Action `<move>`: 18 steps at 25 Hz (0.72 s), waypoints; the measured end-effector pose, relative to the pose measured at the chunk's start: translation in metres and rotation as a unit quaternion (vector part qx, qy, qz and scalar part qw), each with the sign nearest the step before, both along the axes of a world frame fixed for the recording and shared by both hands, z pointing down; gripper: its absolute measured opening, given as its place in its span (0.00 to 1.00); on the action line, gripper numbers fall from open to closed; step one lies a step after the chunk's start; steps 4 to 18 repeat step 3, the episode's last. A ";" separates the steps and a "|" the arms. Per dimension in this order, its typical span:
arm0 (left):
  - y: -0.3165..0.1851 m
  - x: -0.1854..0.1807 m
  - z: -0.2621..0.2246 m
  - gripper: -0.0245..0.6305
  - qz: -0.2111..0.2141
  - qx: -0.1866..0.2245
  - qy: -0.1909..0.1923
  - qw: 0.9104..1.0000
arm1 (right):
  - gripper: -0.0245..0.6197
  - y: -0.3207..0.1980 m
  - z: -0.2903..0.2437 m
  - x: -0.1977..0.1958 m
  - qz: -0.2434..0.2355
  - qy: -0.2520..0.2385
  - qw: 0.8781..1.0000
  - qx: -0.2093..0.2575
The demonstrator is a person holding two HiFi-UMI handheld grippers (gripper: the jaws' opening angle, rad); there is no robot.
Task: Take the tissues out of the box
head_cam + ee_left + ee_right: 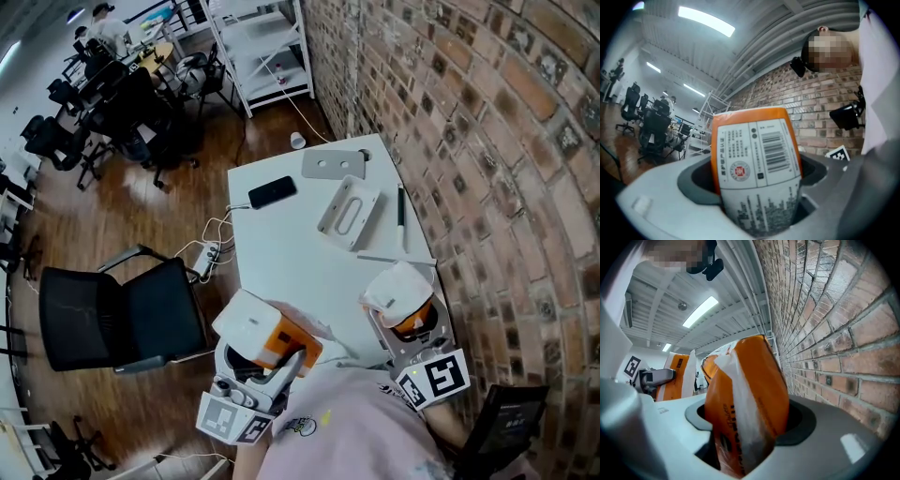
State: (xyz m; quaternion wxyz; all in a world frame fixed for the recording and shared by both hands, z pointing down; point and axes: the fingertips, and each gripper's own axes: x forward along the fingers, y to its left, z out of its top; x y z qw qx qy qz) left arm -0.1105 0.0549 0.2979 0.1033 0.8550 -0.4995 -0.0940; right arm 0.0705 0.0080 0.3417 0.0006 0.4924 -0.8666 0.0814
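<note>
An orange and white tissue pack (265, 331) hangs over the table's near left corner, and my left gripper (274, 354) is shut on it. In the left gripper view the tissue pack's (757, 159) barcode label fills the space between the jaws of the left gripper (758, 197). My right gripper (411, 328) is shut on a second orange wrapper (398, 298) with white tissue showing on top, close to the brick wall. In the right gripper view this orange wrapper (754, 394) stands crumpled between the jaws of the right gripper (743, 441), with a white tissue strip (736, 399) along its opening.
On the white table (300, 262) lie a black phone (272, 192), two grey plates (334, 165) (349, 212) and a pen (401, 206). A black chair (122, 314) stands to the left. The brick wall (487, 141) runs along the right. A power strip (206, 253) lies on the floor.
</note>
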 end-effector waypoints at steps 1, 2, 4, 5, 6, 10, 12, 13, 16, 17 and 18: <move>0.000 0.001 0.001 0.76 0.001 -0.001 -0.001 1.000 | 0.54 0.000 0.000 0.000 -0.001 0.001 1.000 0.000; 0.000 0.003 0.002 0.76 0.002 -0.002 -0.001 1.000 | 0.55 -0.001 0.001 0.000 -0.001 0.001 1.000 0.000; -0.001 0.004 0.002 0.76 0.002 -0.003 -0.002 1.000 | 0.55 -0.001 0.001 0.000 -0.002 0.002 1.000 0.000; -0.001 0.004 0.002 0.76 0.002 -0.003 -0.002 1.000 | 0.55 -0.001 0.001 0.000 -0.002 0.002 1.000 0.000; -0.001 0.004 0.002 0.76 0.002 -0.003 -0.002 1.000 | 0.55 -0.001 0.001 0.000 -0.002 0.002 1.000 0.000; -0.001 0.004 0.002 0.76 0.002 -0.003 -0.002 1.000 | 0.55 -0.001 0.001 0.000 -0.002 0.002 1.000 0.000; -0.001 0.004 0.002 0.76 0.002 -0.003 -0.002 1.000 | 0.55 -0.001 0.001 0.000 -0.002 0.002 1.000 0.000; -0.001 0.004 0.002 0.76 0.002 -0.003 -0.002 1.000 | 0.55 -0.001 0.001 0.000 -0.002 0.002 1.000 0.000; -0.001 0.004 0.002 0.76 0.002 -0.003 -0.002 1.000 | 0.55 -0.001 0.001 0.000 -0.002 0.002 1.000 0.000; -0.001 0.004 0.002 0.76 0.002 -0.003 -0.002 1.000 | 0.55 -0.001 0.001 0.000 -0.002 0.002 1.000 0.000; -0.001 0.004 0.002 0.76 0.002 -0.003 -0.002 1.000 | 0.55 -0.001 0.001 0.000 -0.002 0.002 1.000 0.000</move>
